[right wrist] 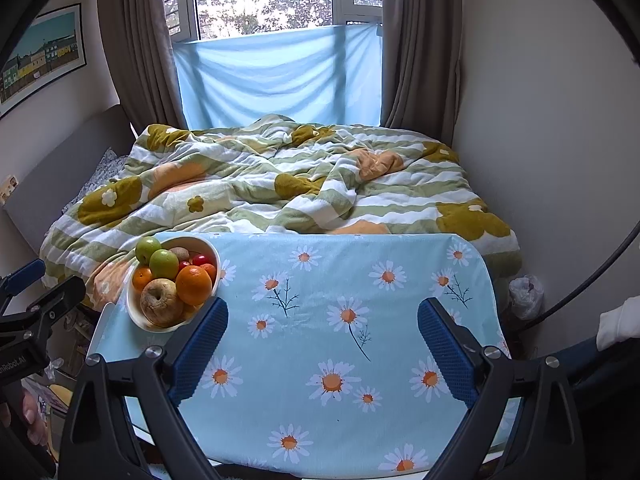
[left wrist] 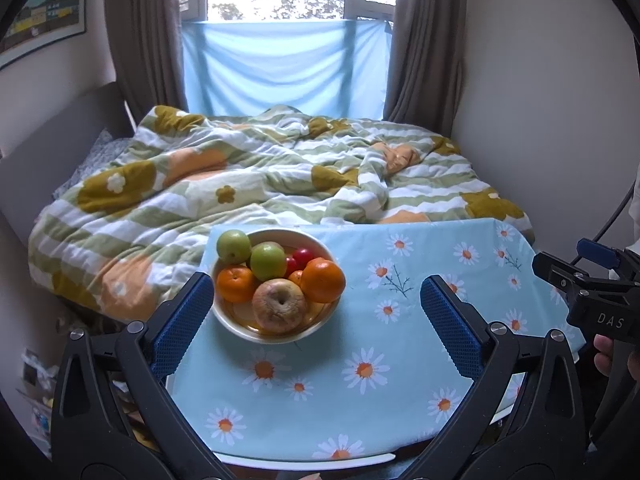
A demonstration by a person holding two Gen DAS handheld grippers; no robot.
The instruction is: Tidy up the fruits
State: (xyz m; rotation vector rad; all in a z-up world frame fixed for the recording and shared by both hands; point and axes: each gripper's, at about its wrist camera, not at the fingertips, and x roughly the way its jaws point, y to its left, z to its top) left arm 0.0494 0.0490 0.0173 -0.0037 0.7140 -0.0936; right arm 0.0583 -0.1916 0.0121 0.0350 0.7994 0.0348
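Daisy tablecloth (right wrist: 340, 280); fruit bowl (left wrist: 240, 330); right view alone shows bag (right wrist: 526, 294); both tongs spread.

Left gripper (left wrist: 316, 312) jaws spread wide, empty, above the near half of the table (left wrist: 420, 380). Bowl (left wrist: 240, 326) at the table's far left corner holds two green apples (left wrist: 268, 260), oranges (left wrist: 323, 280), small red fruits (left wrist: 303, 257) and a wrinkled tan fruit (left wrist: 280, 306) in front. Right gripper (left wrist: 576, 276) at the table's right edge, jaw state unclear.

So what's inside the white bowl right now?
The white bowl holds two green apples, oranges, a wrinkled brownish apple and small red fruits. Anything beneath that pile is covered.
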